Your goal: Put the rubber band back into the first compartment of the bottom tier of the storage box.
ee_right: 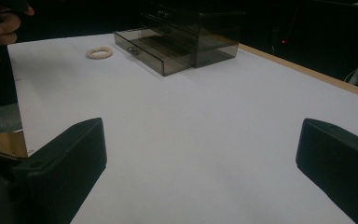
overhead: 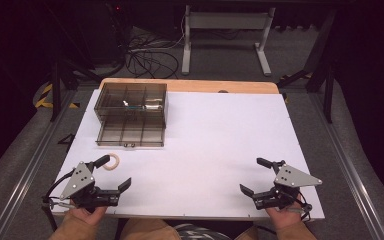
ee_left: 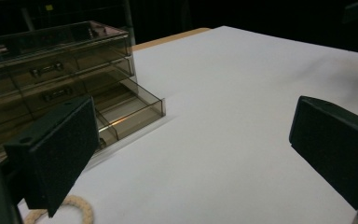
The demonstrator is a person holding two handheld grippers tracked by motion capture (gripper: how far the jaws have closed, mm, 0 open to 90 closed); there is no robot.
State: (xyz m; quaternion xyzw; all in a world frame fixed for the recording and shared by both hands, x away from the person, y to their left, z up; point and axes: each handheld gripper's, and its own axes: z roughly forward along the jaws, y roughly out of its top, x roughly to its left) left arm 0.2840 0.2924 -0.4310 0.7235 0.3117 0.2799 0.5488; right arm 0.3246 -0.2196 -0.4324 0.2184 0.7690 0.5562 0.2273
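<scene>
A smoky clear drawer box [overhead: 131, 102] stands at the table's far left, its bottom drawer [overhead: 131, 132] pulled out toward me. It also appears in the left gripper view [ee_left: 51, 79] and the right gripper view [ee_right: 186, 37]. A cream rope ring [overhead: 111, 161] lies flat in front of the drawer, just beside the upper jaw of my left gripper [overhead: 113, 173]. That gripper rests at the near left corner, open and empty; the ring [ee_left: 67, 210] peeks out beside its left jaw. My right gripper [overhead: 258, 175] sits at the near right, open with nothing between its jaws. The ring [ee_right: 99, 52] lies far off in its view.
The white table top [overhead: 215, 135] has a wooden strip [overhead: 190, 85] along its far edge. Beyond it on the floor stand a white desk frame [overhead: 225, 35] and loose cables [overhead: 150, 60]. Metal rails run along both sides of the table.
</scene>
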